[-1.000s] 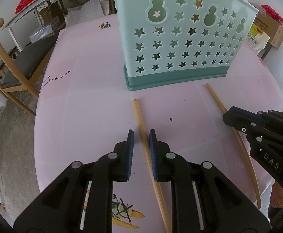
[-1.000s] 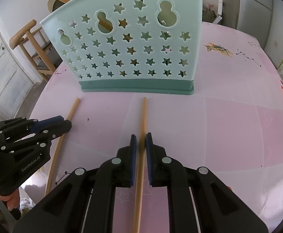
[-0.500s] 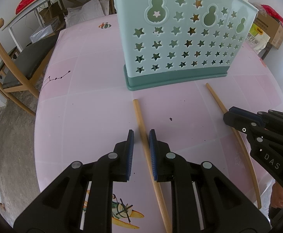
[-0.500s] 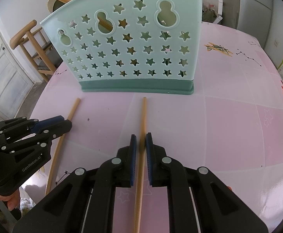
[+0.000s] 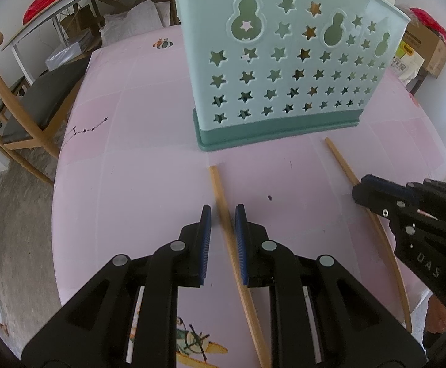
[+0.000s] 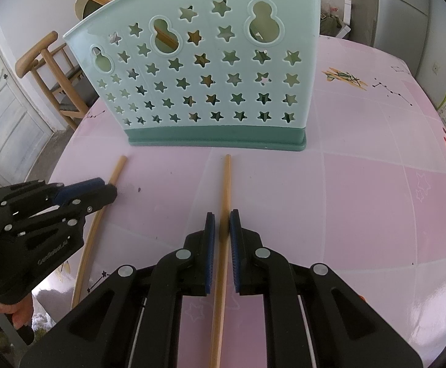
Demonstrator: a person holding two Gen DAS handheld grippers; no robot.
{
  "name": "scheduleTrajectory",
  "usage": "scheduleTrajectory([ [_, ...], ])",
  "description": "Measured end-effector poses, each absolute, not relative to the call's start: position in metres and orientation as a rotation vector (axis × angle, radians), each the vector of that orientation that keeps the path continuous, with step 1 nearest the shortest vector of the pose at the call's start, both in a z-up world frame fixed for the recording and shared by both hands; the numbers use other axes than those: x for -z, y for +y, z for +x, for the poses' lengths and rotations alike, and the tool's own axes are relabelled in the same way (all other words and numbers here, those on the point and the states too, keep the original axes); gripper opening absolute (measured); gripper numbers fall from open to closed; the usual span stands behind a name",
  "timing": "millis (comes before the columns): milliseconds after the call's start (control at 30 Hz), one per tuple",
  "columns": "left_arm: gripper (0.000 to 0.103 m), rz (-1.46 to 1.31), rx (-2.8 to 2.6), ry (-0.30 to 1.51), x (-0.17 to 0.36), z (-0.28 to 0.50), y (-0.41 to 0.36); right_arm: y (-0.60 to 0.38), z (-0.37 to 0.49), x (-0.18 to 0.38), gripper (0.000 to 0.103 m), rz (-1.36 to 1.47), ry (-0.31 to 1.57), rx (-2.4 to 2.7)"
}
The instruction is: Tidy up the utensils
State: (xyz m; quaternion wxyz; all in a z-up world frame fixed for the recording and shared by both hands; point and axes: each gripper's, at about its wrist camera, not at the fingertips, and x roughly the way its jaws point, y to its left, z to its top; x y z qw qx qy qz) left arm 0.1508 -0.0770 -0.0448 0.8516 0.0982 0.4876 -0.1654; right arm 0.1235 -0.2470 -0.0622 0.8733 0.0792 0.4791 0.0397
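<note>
Two wooden chopsticks lie on the pink table in front of a mint-green utensil holder (image 5: 284, 70) with star cut-outs; the holder also shows in the right wrist view (image 6: 210, 82). My left gripper (image 5: 223, 214) straddles the left chopstick (image 5: 219, 193) with its blue pads slightly apart and a small gap on each side. My right gripper (image 6: 222, 219) straddles the right chopstick (image 6: 226, 181) the same way, pads narrowly apart. Each gripper shows in the other's view, the right one (image 5: 364, 190) and the left one (image 6: 106, 188). Wooden utensils stand inside the holder.
The pink table (image 5: 137, 159) has printed aeroplane and star motifs. A wooden chair (image 5: 14, 98) stands off the left edge. A cardboard box and bags (image 5: 422, 52) sit beyond the right edge. A white door (image 6: 5, 113) is at the left of the right wrist view.
</note>
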Motion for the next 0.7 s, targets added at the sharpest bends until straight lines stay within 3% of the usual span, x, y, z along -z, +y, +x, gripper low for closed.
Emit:
scheduleTrajectory([
  [300,0.005,0.062,0.424,1.014,0.040,0.167,-0.062,-0.249,0.123,0.062,0.010,0.180,0.994,-0.088],
  [700,0.005,-0.130,0.552,0.809,-0.051,0.143,-0.023,-0.255,0.122,0.063,0.010,0.202,0.983,-0.103],
])
